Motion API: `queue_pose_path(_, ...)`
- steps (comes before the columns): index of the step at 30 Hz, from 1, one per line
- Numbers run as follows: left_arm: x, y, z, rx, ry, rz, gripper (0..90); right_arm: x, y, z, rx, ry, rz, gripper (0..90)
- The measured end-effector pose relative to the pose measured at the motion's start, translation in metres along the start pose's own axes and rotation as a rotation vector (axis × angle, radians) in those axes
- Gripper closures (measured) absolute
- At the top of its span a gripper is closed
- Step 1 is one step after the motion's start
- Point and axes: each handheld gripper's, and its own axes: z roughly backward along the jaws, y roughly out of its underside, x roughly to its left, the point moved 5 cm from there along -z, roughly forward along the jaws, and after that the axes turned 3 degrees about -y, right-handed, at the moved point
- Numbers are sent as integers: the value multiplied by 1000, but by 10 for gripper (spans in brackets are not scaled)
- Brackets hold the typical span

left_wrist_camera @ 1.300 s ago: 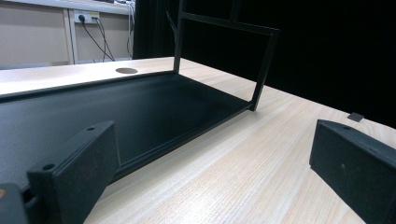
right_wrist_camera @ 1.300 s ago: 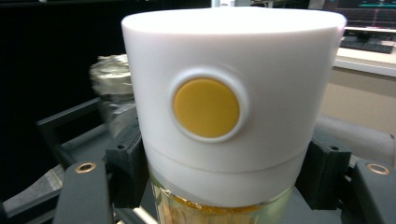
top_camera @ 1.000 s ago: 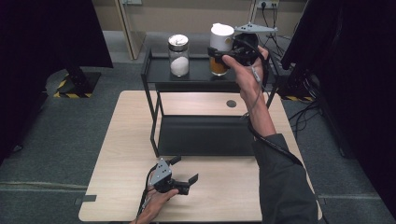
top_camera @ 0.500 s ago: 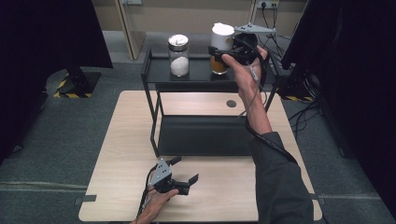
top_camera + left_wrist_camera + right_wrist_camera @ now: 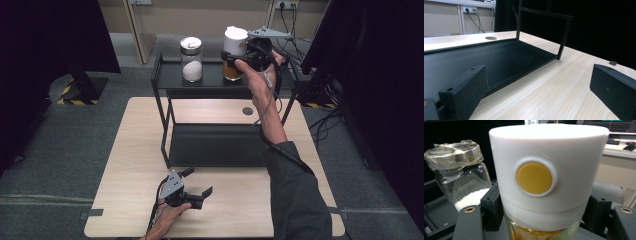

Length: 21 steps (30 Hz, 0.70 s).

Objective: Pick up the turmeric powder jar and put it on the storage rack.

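In the high view, a pale wood-grain tabletop [image 5: 140, 150] stands on grey carpet, dark curtains at both sides. A black metal rack [image 5: 210, 80] sits at twelve o'clock; its top shelf holds a glass jar of white grains [image 5: 191, 59].

In the left gripper view, the left hand-held gripper [image 5: 534, 92] rests on the tabletop at six o'clock, jaws spread, nothing between them.

In the right gripper view, the right hand-held gripper [image 5: 541, 212] pinches the white-capped amber jar [image 5: 544, 170] beside the grain jar, at the rack's top shelf; its smooth cap has a round yellow button.
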Motion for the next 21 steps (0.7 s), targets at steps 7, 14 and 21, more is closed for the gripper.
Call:
queue_pose_path(7,0,0,0,2,-1,0,10,0,3,0,-9,2,21,308)
queue_pose_path(14,0,0,0,2,2,-1,10,-4,9,-1,4,2,-24,125)
queue_pose_path(21,0,0,-1,6,1,-3,10,-4,12,6,-23,-4,-46,33)
